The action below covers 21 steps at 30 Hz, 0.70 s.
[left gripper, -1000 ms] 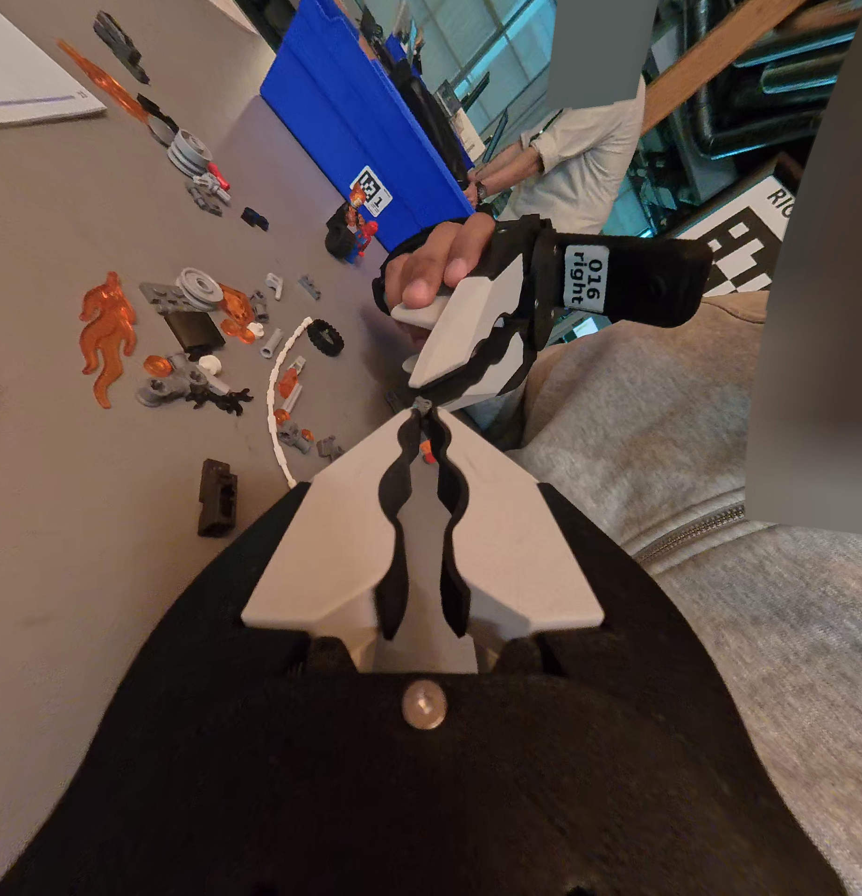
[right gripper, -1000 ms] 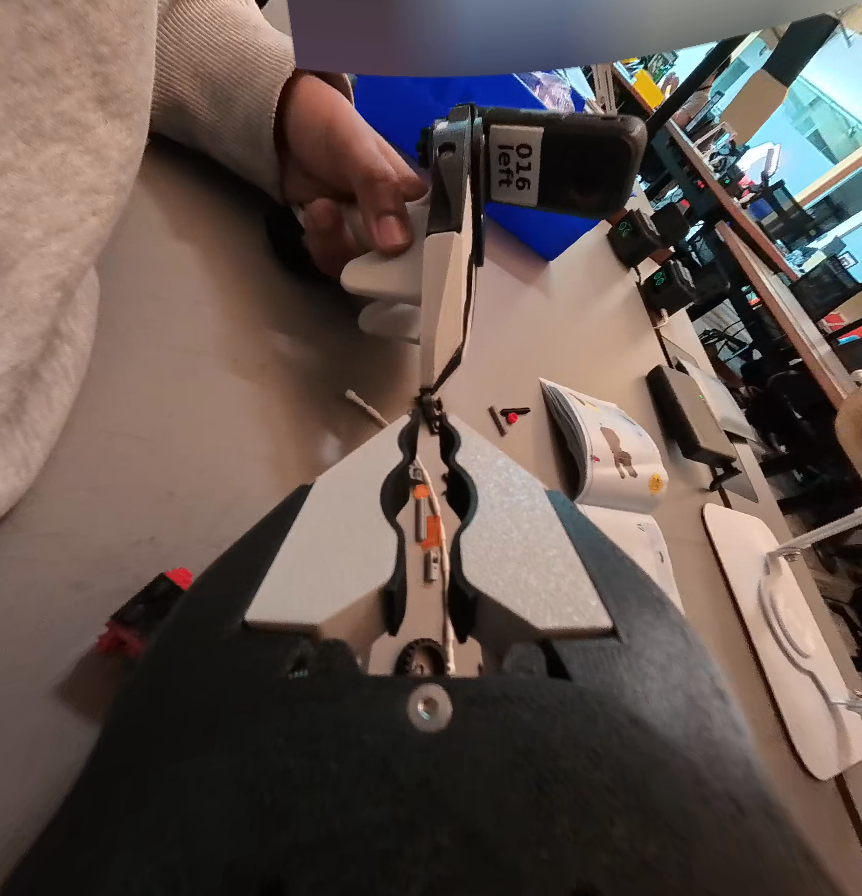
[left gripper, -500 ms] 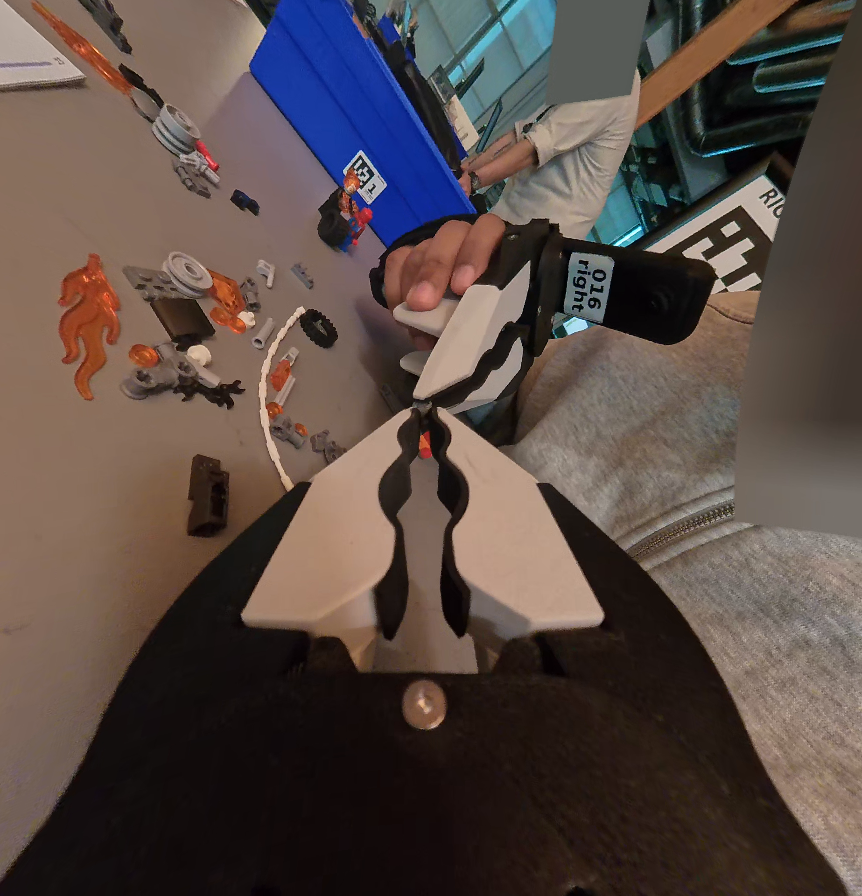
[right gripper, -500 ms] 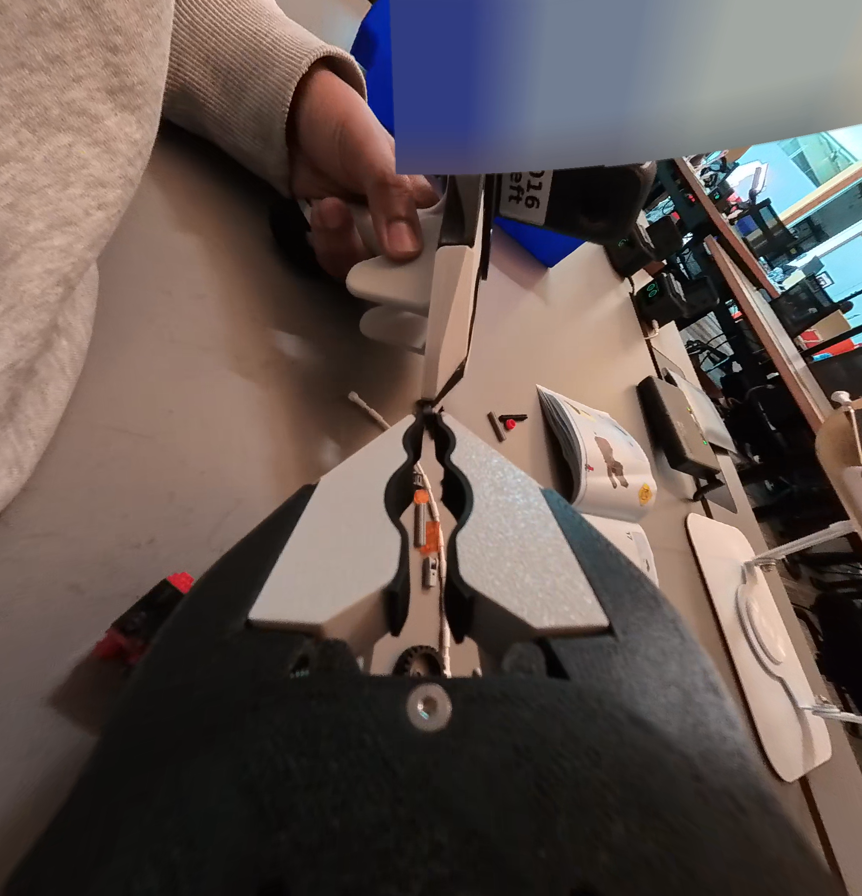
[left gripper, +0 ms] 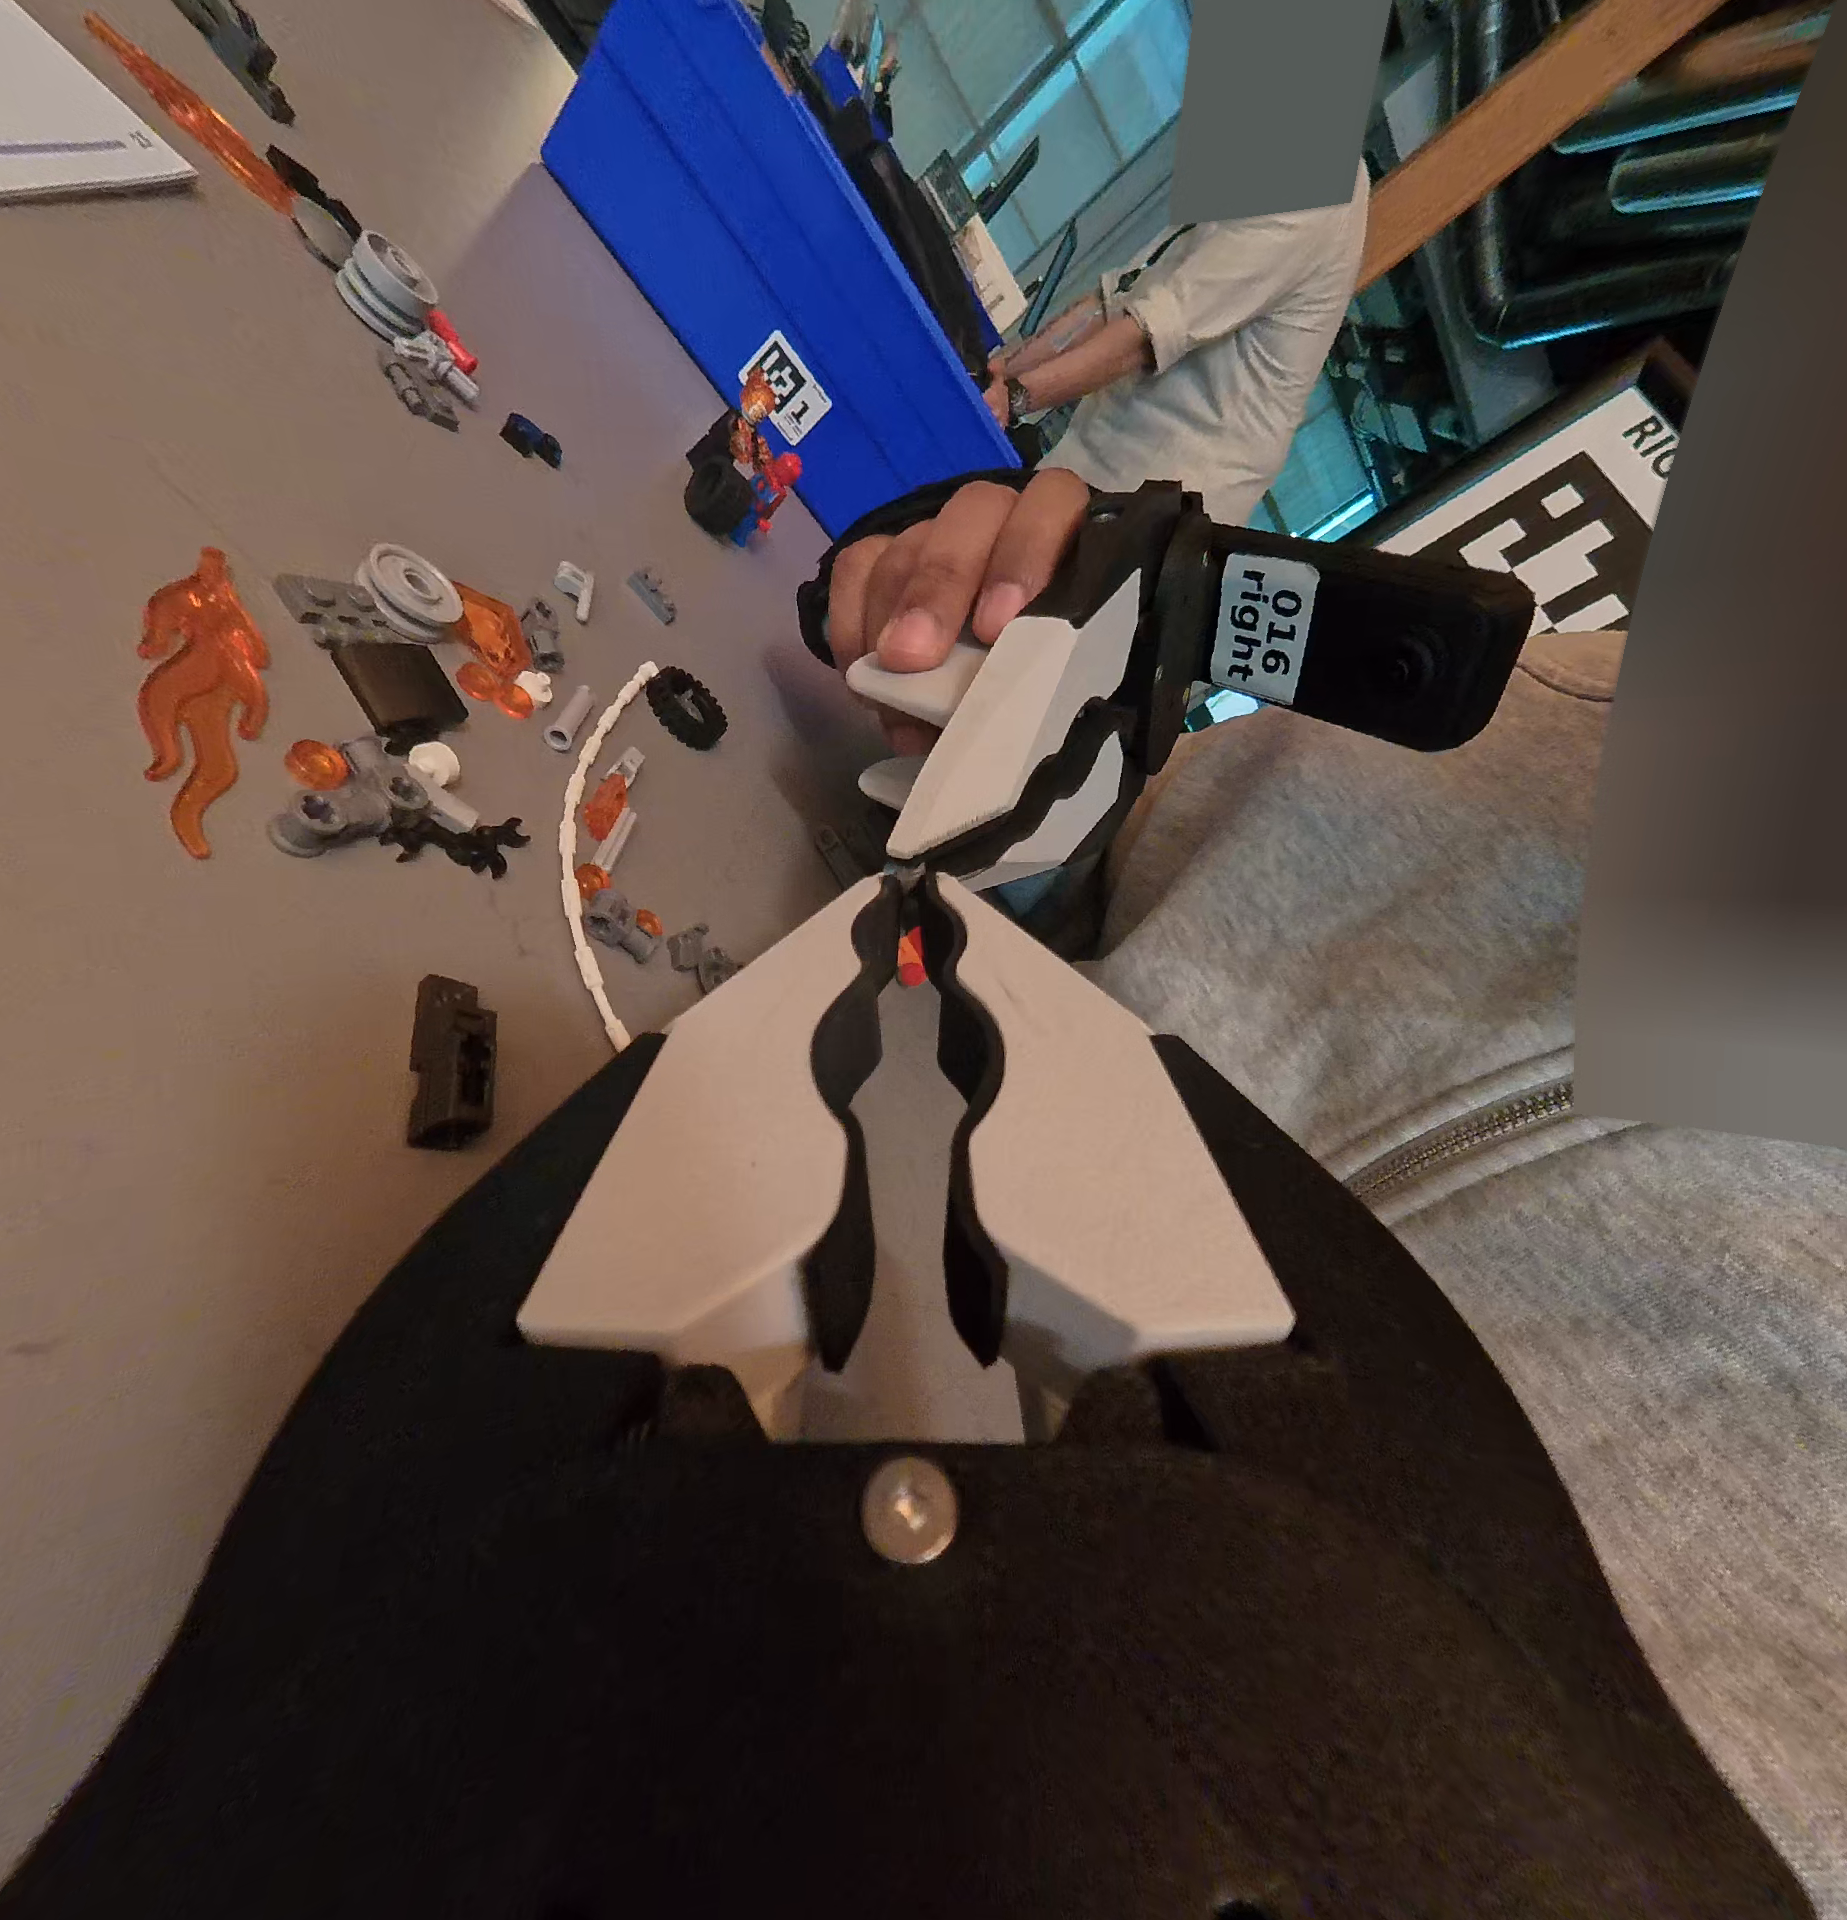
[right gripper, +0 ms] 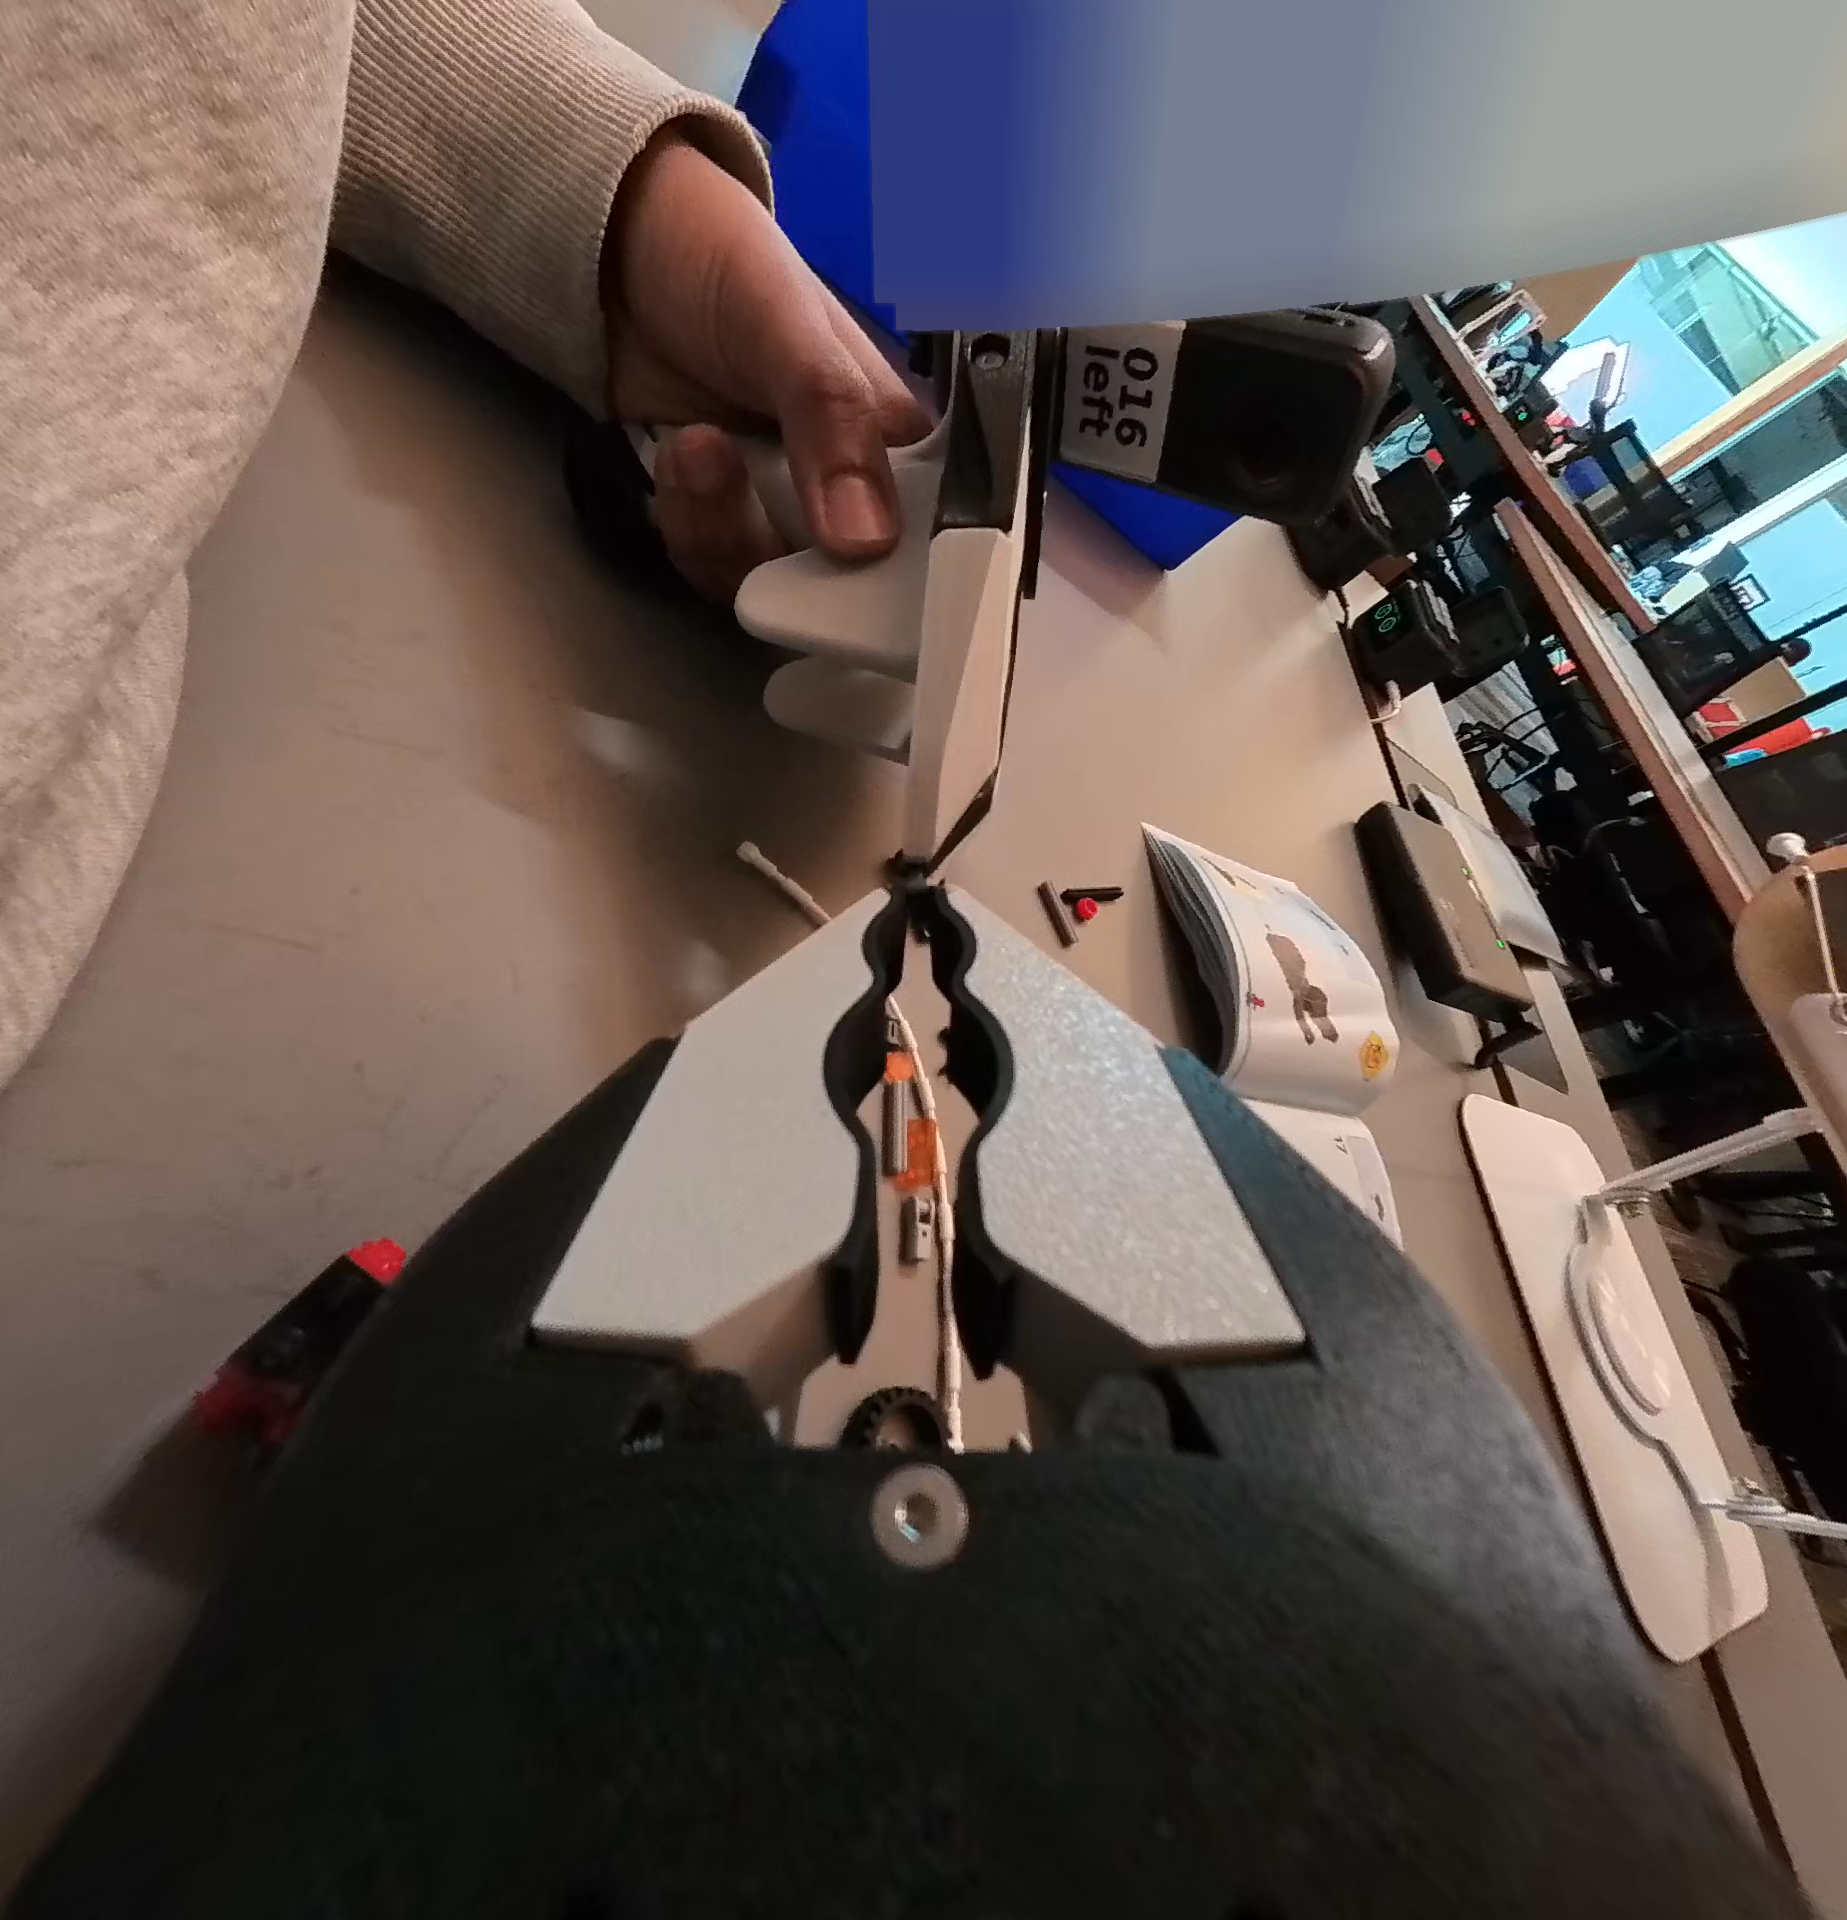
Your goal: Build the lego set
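My left gripper and my right gripper meet tip to tip above the table, in front of the person's grey sweater. Both are shut on a small dark grey Lego piece, which also shows in the left wrist view. It is too small to tell its shape. The right gripper reaches down from the upper right in the left wrist view. The left gripper comes down from above in the right wrist view. A red-orange bit shows through the gap between my left fingers.
Loose Lego parts lie on the grey table: an orange flame, grey wheels, a black tyre, a white chain, a black brick. A blue bin stands behind. An instruction booklet and a red-black brick lie nearby.
Both grippers have stayed shut and tip to tip on the small piece. The left gripper has tilted a little, so the table parts have shifted in its view.
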{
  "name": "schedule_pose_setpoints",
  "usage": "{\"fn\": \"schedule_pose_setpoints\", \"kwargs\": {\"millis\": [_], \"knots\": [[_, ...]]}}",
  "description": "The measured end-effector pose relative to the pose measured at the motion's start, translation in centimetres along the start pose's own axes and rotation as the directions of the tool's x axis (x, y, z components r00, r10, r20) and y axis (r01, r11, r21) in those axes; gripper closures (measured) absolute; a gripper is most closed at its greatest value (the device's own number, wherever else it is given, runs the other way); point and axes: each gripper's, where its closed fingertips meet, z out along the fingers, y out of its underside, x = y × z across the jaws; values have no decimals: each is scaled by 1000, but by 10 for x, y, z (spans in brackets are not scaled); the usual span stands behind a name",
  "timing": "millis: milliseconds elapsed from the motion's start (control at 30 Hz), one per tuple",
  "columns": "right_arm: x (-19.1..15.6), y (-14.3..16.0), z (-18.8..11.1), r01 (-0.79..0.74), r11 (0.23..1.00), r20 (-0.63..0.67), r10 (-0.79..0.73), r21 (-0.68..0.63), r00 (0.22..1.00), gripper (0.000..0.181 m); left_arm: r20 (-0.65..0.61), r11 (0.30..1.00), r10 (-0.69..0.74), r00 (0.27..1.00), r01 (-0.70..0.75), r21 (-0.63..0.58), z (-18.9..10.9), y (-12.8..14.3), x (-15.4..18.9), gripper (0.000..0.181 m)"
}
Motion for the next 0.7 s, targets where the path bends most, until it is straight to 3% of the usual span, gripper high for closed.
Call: {"fn": "schedule_pose_setpoints", "kwargs": {"millis": [700], "knots": [[3,1,1,-68,998,24,68,-13,997,179,4,1000,18,1000,-18,20,-2,-3,0,180]]}}
